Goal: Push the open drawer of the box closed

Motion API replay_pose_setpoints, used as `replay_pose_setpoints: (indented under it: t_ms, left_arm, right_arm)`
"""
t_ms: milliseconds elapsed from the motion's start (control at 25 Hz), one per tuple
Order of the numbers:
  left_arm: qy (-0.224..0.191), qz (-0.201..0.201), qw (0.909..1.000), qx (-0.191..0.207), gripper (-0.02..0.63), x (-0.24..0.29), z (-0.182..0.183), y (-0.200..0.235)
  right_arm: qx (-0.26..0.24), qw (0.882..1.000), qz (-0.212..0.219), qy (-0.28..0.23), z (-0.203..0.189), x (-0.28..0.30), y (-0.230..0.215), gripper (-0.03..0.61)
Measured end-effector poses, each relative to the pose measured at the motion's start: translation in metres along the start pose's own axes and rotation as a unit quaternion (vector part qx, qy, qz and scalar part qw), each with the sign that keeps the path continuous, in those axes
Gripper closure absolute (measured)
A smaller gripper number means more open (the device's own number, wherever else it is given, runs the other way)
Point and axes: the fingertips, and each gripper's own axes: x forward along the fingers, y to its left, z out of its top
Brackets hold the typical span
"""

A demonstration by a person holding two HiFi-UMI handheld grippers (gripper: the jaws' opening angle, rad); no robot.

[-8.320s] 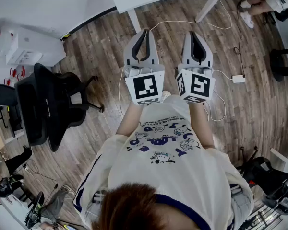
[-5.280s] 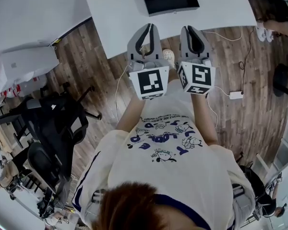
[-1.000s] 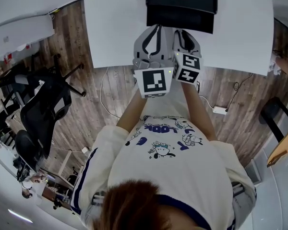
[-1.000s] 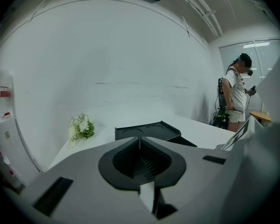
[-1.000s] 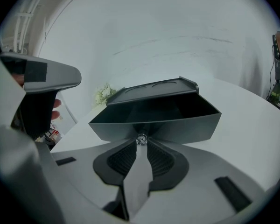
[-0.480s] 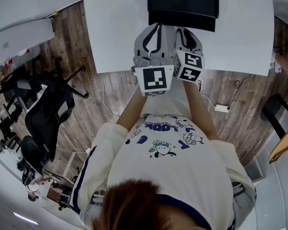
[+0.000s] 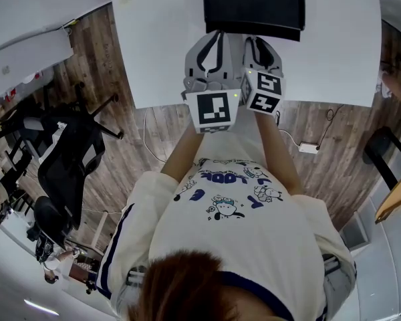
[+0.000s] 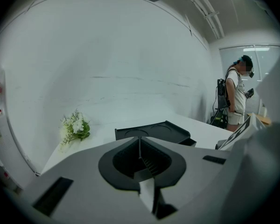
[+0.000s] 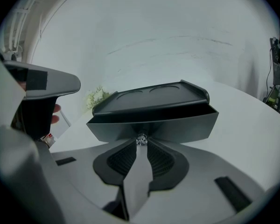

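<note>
Far left on the wood floor I see a black office chair, well clear of the white table. A small bunch of flowers lies at the table's left rear. My left gripper has its jaws pressed together on nothing, and it hangs over the table edge with the black box ahead to its right. The drawer juts out from under the box top, facing me. My right gripper is also closed and empty, with its tips right at the drawer's small metal knob. Nothing sits between them. Further right a person stands past the table, and a power strip lies on the floor.
</note>
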Motion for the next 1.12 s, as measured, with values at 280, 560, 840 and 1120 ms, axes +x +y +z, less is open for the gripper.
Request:
replay_pose_setpoints:
  t_ms: [280, 560, 840, 1120]
  left_arm:
    - [0.008, -0.007, 0.9999, -0.003, 0.594, 0.012, -0.002, 0.003]
    - [0.008, -0.007, 0.9999, -0.005, 0.594, 0.021, 0.001, 0.010]
    - [0.011, -0.007, 0.9999, -0.006, 0.594, 0.023, 0.000, 0.016]
    - [0.012, -0.009, 0.9999, -0.008, 0.594, 0.028, 0.001, 0.017]
  right_arm:
    - [0.001, 1.000, -0.001, -0.008, 0.011, 0.009, -0.002, 0.502]
    - [0.000, 1.000, -0.005, -0.007, 0.014, 0.015, -0.003, 0.502]
    - [0.003, 1.000, -0.006, -0.011, 0.021, 0.020, -0.002, 0.502]
    - [0.005, 1.000, -0.008, -0.011, 0.022, 0.021, -0.003, 0.502]
